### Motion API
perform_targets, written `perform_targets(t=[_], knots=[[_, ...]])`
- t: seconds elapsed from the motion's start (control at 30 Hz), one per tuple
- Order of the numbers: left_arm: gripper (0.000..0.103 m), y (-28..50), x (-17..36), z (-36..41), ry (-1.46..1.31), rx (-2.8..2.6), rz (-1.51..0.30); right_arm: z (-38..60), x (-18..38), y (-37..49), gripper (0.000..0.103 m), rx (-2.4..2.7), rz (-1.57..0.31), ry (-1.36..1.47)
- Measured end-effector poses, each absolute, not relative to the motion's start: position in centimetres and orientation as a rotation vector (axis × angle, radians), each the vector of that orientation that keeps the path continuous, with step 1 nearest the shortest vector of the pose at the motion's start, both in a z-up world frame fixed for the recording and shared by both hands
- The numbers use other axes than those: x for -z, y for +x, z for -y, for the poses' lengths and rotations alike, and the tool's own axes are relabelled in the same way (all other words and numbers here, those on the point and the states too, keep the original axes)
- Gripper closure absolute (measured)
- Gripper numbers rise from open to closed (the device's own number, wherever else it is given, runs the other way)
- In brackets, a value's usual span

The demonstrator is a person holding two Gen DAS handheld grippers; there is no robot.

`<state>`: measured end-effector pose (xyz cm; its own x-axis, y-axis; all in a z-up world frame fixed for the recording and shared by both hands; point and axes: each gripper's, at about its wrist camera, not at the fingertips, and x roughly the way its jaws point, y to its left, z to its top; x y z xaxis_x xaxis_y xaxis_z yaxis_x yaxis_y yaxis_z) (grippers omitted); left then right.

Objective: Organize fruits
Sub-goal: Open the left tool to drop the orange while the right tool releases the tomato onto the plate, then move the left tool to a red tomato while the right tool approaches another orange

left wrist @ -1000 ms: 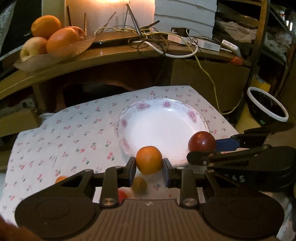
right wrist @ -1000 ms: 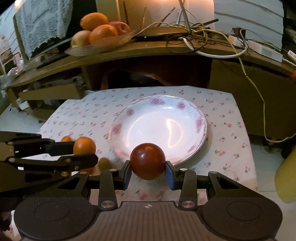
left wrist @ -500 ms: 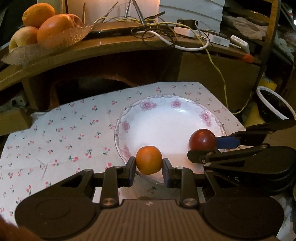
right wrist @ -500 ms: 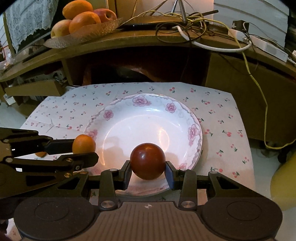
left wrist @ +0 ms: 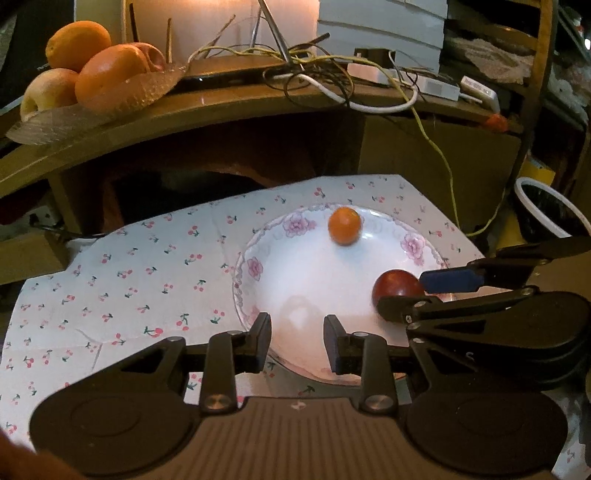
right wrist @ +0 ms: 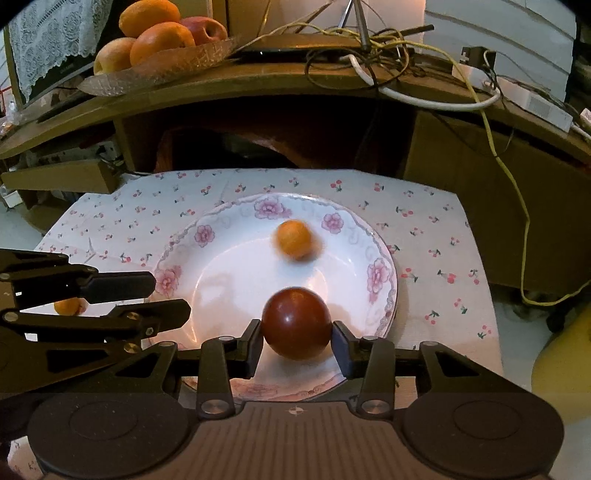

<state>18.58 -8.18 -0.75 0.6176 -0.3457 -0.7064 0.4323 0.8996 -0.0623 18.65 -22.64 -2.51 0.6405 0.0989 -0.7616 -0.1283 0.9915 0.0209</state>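
A white floral plate lies on a cherry-print cloth. A small orange fruit lies in the far part of the plate, blurred in the right wrist view. My left gripper is open and empty over the plate's near rim. My right gripper is shut on a dark red round fruit above the plate's near right side. Another small orange fruit lies on the cloth left of the plate, partly hidden behind the left gripper.
A wooden shelf runs behind the cloth, with a glass dish of oranges and apples and tangled cables. A white-rimmed dark bin stands at the right. A yellow object sits right of the cloth.
My left gripper opened and let go of the small orange fruit, which rolled to the far side of the plate. Both grippers moved forward over the plate. The right still holds the red fruit.
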Motion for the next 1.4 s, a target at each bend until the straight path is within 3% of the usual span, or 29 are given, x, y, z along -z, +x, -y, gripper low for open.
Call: perform_targets(t=[0.73, 1.4], knots=[[0.061, 15.8, -1.2, 2.6, 0.07, 0.399, -0.773, 22.2, 0.5, 16.7, 0.057, -0.138, -0.802, -0.033], [0.06, 8.6, -0.9, -3.4, 0.083, 0.375, -0.838, 15.5, 1.1, 11.1, 0.052, -0.401, -0.859, -0.1]])
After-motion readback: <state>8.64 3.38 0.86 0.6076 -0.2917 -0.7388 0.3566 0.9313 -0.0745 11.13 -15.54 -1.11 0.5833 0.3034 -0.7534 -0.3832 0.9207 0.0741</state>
